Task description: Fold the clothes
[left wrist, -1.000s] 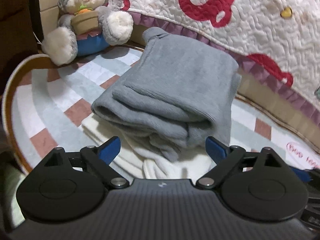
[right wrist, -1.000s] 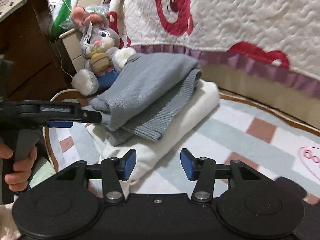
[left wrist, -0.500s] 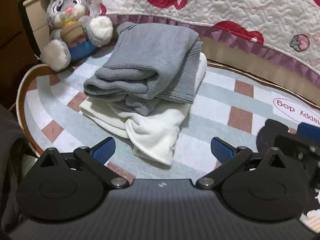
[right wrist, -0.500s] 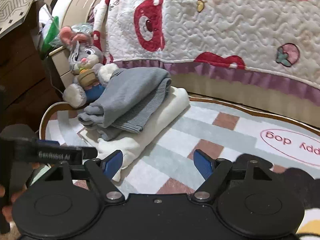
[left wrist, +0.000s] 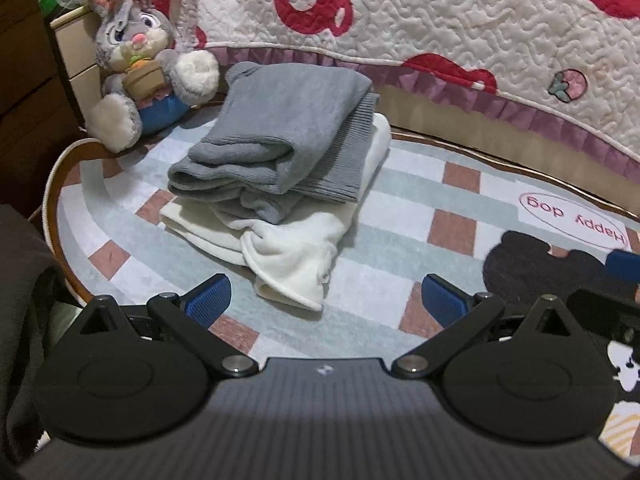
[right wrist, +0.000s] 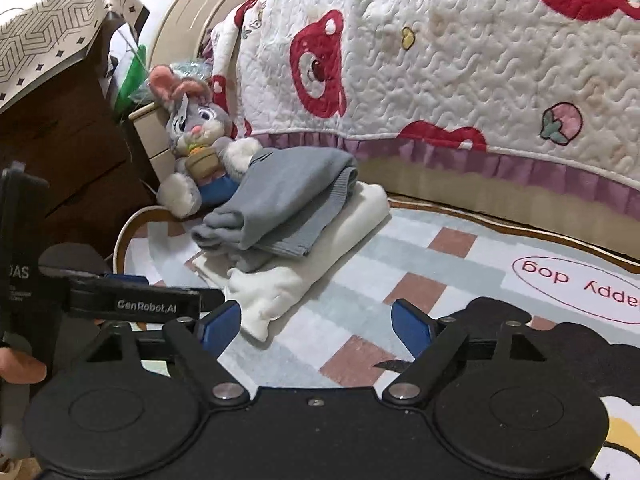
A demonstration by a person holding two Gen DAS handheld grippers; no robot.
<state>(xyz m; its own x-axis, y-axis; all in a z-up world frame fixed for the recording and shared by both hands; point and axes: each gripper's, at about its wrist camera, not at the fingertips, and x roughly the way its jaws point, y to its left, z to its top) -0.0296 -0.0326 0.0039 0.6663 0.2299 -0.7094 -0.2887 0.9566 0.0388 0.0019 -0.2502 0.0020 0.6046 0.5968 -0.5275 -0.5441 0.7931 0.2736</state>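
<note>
A folded grey knitted sweater lies on top of a folded cream-white fleece garment, the two forming one stack on the checkered rug of pale grey-green, white and terracotta squares. In the left wrist view the stack's long axis runs from the near left toward the far right: the rolled, rounded fold of the grey sweater faces the near left, and its ribbed hem edge lies along the right side. A loose flap of the white garment sticks out from under the grey one and points toward the camera. The stack's far end sits close to the white quilted bedspread with red bear motifs and a purple ruffle, and just beside the grey plush rabbit with pink ears, whose white paw is near the sweater's far left corner.

The left gripper hovers above the rug in front of the stack, its blue-padded fingers spread wide with nothing between them. The right gripper is likewise released, its blue fingers apart over bare rug, and the stack lies ahead and to its left. In the right wrist view the left gripper's black body, marked "GenRobot.AI", crosses the lower left, with part of a hand holding it. An oval "Happy dog" print shows on the rug at right.
</note>
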